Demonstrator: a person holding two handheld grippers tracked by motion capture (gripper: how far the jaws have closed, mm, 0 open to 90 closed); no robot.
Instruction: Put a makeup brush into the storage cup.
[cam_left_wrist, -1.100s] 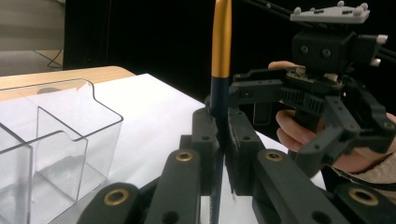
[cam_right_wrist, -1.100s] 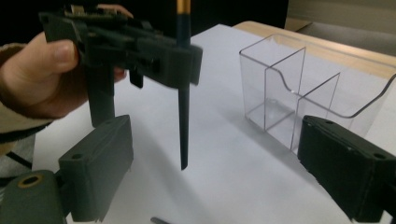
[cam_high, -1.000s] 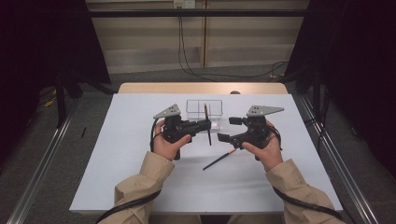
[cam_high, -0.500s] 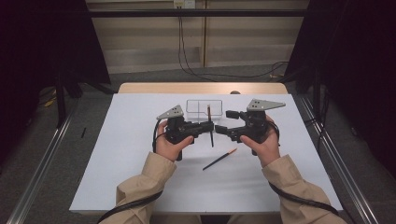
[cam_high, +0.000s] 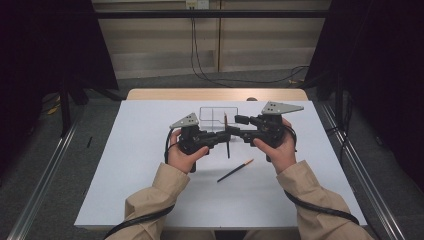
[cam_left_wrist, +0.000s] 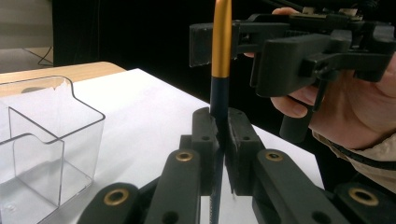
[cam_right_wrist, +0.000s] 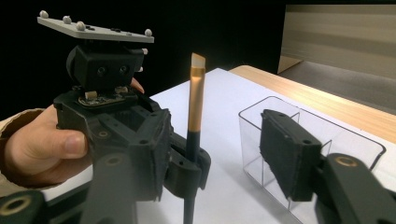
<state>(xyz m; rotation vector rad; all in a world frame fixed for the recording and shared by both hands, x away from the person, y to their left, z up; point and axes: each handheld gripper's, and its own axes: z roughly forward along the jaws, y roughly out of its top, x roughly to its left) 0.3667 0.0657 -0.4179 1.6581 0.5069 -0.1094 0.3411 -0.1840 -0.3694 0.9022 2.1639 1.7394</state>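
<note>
My left gripper is shut on a thin brush and holds it upright above the white table. The brush has a dark handle, a copper ferrule and a pale slanted tip. In the left gripper view the pads clamp the dark handle. My right gripper faces the left one, with a jaw on each side of the brush. Its jaws have just been closing, but a gap still shows between the pads and the brush. A second dark pencil-like stick lies on the table in front of the hands.
A clear plastic box with compartments stands just behind the grippers; it shows close by in the left gripper view and the right gripper view. The white sheet covers the table, and a wooden edge runs along the far side.
The right gripper's jaws have narrowed around the upright brush. The two grippers have drawn closer together over the table's middle. The stick on the table has not moved.
</note>
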